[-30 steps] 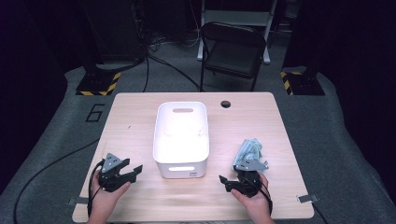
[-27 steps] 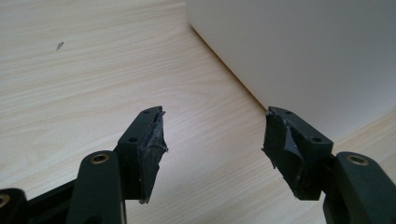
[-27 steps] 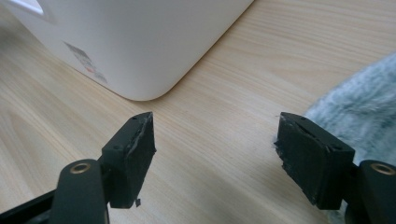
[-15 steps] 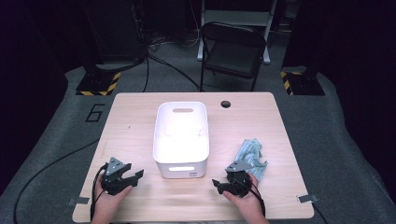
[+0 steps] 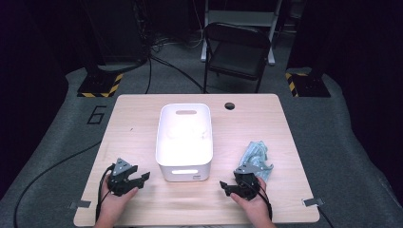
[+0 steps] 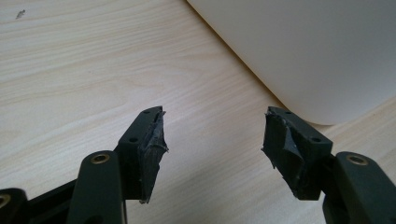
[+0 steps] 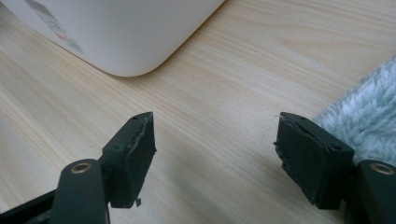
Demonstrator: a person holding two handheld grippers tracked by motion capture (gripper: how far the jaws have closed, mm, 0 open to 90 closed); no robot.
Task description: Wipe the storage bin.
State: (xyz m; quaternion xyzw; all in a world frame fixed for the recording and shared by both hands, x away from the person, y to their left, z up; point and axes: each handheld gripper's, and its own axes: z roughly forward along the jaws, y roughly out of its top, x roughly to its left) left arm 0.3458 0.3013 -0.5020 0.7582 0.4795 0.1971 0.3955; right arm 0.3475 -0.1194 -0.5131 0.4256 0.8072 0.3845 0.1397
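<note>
A white plastic bin (image 5: 185,141) stands in the middle of the wooden table (image 5: 133,123). Right of it lies a crumpled pale blue-green cloth (image 5: 254,156), whose fuzzy edge (image 7: 369,121) shows beside my right jaw. My left gripper (image 5: 144,176) rests open near the front left, its jaws pointing toward the bin's near corner (image 6: 308,60). My right gripper (image 5: 224,187) rests open near the front right, just in front of the cloth, pointing toward the bin (image 7: 116,32). Nothing is between either pair of jaws.
A round cable hole (image 5: 230,105) sits at the table's far edge. Behind the table stands a dark folding chair (image 5: 236,52). Pieces of tape (image 5: 311,201) mark the front corners. Bare wood lies between the two grippers.
Both hands have drawn back toward the front edge of the table. The right gripper has slid off the cloth toward the front and left; the cloth lies more exposed.
</note>
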